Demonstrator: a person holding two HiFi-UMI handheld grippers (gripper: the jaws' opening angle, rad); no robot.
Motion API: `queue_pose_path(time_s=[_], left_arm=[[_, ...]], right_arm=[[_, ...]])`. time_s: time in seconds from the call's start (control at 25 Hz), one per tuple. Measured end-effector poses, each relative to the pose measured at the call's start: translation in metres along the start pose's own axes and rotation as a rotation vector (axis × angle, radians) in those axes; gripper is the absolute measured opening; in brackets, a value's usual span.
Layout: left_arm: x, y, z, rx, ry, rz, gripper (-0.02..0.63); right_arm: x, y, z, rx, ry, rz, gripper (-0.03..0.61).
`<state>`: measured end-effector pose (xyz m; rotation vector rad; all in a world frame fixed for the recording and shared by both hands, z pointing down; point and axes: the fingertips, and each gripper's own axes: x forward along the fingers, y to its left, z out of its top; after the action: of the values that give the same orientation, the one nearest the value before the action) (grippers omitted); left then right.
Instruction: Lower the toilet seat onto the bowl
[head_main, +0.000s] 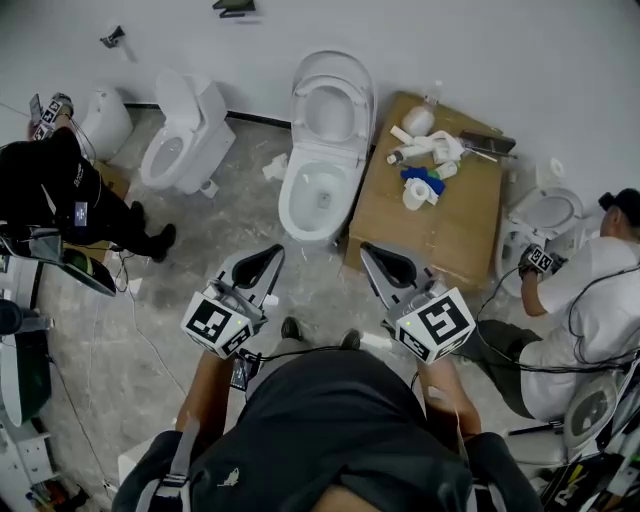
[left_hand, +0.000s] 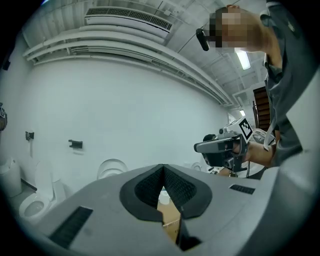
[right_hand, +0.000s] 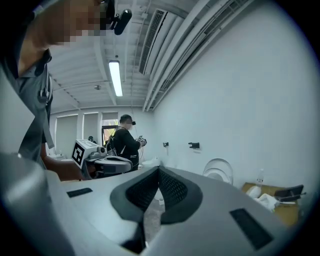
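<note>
evidently the task had not got past its approach: the toilet seat (head_main: 362, 105) stood upright against the back wall above the bowl (head_main: 300, 222), untouched, while both claws hung well short of it, close to the holder's body. the left claw (head_main: 272, 254) was closed on nothing, its tips meeting in its own view, and the right claw (head_main: 368, 250) was likewise closed and empty; both pointed roughly level toward the toilet. the next move, as i judged it, called for carrying one claw forward over the bowl to the seat's upper edge, tipping it away from the wall, then easing it down rather than letting it drop onto the rim. the floor (head_main: 200, 300) in front lay open for that reach. to the right a cardboard box (head_main: 450, 225) carrying bottles (head_main: 420, 150) and a roll (head_main: 415, 193) sat just beside the bowl, so the right claw had less side room than the left; a second toilet (head_main: 185, 140) stood apart on the left, leaving a gap. a person in black (head_main: 60, 190) and a person in white (head_main: 590, 285) worked well off at either side, out of the path.
</note>
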<state>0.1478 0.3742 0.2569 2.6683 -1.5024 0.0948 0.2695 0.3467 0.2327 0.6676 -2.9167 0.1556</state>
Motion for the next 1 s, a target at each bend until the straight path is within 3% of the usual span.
queue_pose_path(time_s=[0.36, 0.64, 0.84, 1.0], left_arm=[[-0.020, 0.032, -0.008, -0.006, -0.002, 0.000, 0.003], [-0.032, 0.082, -0.002, -0.014, -0.031, -0.062, 0.003], [-0.036, 0.112, -0.009, 0.044, -0.021, -0.119, 0.003], [-0.037, 0.132, -0.015, 0.025, -0.024, -0.161, 0.003]], right_arm=[[0.026, 0.005, -0.006, 0.061, -0.006, -0.029, 0.008], [0.071, 0.016, 0.003, 0.071, 0.008, -0.108, 0.008], [0.109, 0.022, 0.010, 0.060, 0.006, -0.155, 0.008], [0.129, 0.026, 0.017, 0.045, 0.021, -0.193, 0.008]])
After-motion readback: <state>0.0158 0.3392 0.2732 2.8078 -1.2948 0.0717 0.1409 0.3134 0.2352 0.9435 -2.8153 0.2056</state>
